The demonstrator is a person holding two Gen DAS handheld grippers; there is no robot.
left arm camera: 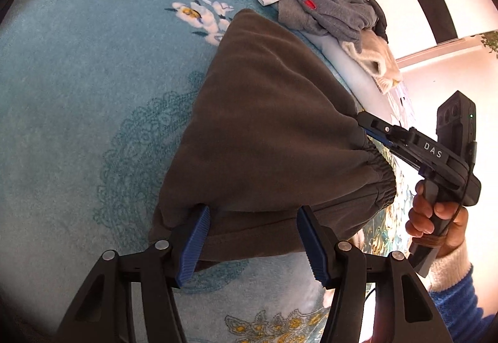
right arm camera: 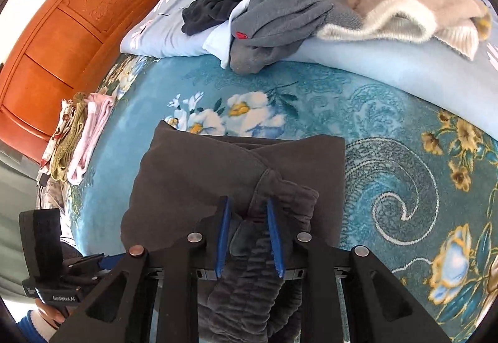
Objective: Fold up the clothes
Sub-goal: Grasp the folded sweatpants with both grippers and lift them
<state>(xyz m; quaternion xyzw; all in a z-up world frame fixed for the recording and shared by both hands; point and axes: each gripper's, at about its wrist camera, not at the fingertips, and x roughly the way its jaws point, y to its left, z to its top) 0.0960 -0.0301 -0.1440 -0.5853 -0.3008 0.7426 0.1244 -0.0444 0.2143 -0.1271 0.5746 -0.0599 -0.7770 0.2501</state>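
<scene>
A dark brown pair of trousers point(left arm camera: 267, 131) lies folded on the teal flowered blanket point(left arm camera: 77, 94). My left gripper point(left arm camera: 252, 215) is open, its blue pads astride the near folded edge of the trousers. My right gripper point(right arm camera: 249, 212) is shut on the gathered elastic waistband point(right arm camera: 249, 252) of the trousers point(right arm camera: 202, 175); it also shows in the left wrist view point(left arm camera: 367, 122) at the trousers' right side, held by a hand.
A heap of unfolded clothes point(right arm camera: 326, 1), grey, black, white and beige, lies on a light blue quilt point(right arm camera: 358, 63) at the back. Folded pink and patterned items point(right arm camera: 81, 137) are stacked at the left by a wooden headboard point(right arm camera: 62, 32).
</scene>
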